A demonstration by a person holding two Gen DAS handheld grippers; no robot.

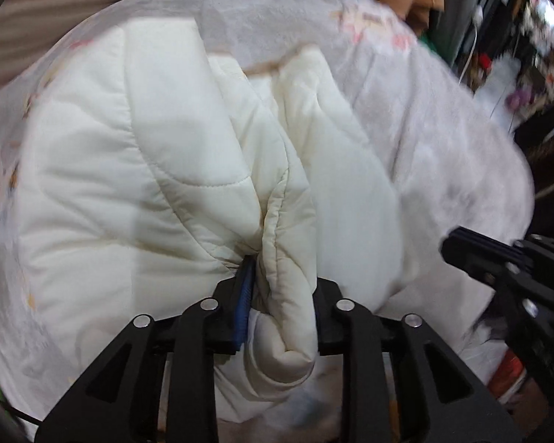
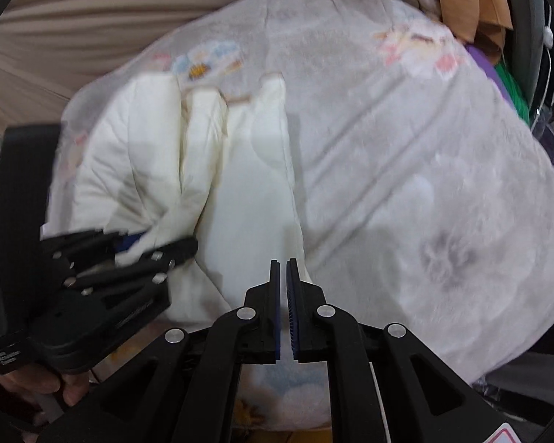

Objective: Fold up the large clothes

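Note:
A cream quilted jacket lies bunched on a grey printed blanket. My left gripper is shut on a thick fold of the jacket's edge, which bulges out between the jaws. In the right wrist view the jacket lies at centre left and the left gripper grips its near left edge. My right gripper is shut with nothing between the pads, its tips just over the jacket's near edge. It shows at the right of the left wrist view.
The blanket covers a bed. Beige bedding lies behind. Orange-brown cloth and purple and green items sit at the far right. Cluttered shelves and cables stand to the right.

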